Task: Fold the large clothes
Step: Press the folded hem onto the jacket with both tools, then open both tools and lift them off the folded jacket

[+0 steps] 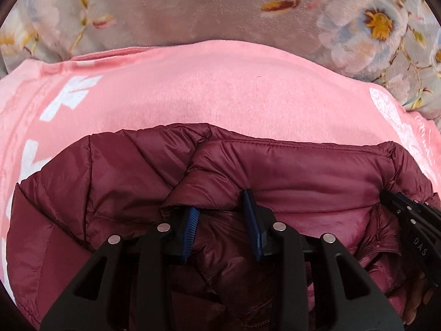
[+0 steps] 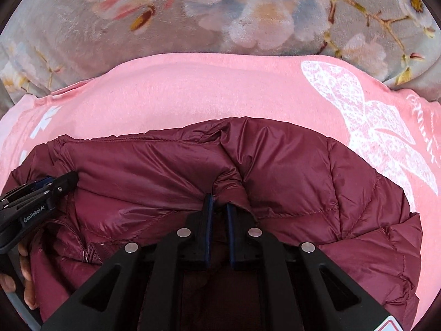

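A dark red quilted puffer jacket (image 1: 110,182) lies bunched on a pink garment (image 1: 193,88) with white print. It also shows in the right wrist view (image 2: 303,182). My left gripper (image 1: 220,207) has its blue-padded fingers apart, with a fold of the jacket's edge between them. My right gripper (image 2: 219,201) is shut on a pinched fold of the jacket's upper edge. Each gripper shows at the side of the other's view: the right one (image 1: 408,215) and the left one (image 2: 41,193).
The pink garment (image 2: 193,93) rests on a plush grey blanket with large flowers (image 1: 372,27), which also fills the top of the right wrist view (image 2: 248,13). A zipper (image 2: 85,253) shows on the jacket at lower left.
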Demonstrator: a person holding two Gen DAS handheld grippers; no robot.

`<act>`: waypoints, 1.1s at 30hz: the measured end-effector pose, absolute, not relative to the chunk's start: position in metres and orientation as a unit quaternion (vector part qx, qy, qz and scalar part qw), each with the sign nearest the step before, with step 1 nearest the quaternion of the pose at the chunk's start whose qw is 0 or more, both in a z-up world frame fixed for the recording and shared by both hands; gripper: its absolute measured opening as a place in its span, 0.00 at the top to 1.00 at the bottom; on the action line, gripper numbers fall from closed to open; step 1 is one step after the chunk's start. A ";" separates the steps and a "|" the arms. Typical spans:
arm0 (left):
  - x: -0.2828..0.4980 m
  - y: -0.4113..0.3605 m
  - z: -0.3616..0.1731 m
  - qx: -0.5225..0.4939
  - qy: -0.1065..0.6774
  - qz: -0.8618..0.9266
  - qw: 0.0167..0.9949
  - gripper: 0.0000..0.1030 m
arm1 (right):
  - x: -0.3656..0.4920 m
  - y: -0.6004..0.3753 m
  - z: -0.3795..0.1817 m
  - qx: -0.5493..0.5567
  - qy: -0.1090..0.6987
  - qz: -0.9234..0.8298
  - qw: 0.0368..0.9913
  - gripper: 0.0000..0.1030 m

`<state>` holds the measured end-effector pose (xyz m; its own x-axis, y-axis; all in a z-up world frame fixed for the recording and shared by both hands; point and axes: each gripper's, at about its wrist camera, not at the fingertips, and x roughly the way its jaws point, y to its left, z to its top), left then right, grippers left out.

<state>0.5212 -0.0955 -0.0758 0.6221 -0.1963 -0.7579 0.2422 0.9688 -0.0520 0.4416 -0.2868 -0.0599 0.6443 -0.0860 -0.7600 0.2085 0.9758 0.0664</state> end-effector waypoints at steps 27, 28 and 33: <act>0.519 -0.102 -0.073 0.060 0.406 -0.110 0.905 0.68 | 0.437 -0.296 -0.062 0.097 0.403 -0.070 0.907 0.94; 0.518 -0.102 -0.073 0.061 0.405 -0.110 0.906 0.68 | 0.437 -0.295 -0.062 0.096 0.403 -0.070 0.907 0.94; 0.519 -0.103 -0.073 0.065 0.407 -0.107 0.905 0.68 | 0.438 -0.296 -0.063 0.101 0.402 -0.068 0.907 0.94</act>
<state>0.5188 -0.1032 -0.0728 0.6461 -0.1400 -0.7503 0.2461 0.9687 0.0311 0.4376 -0.2964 -0.0628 0.6671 -0.0422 -0.7437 0.2051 0.9702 0.1290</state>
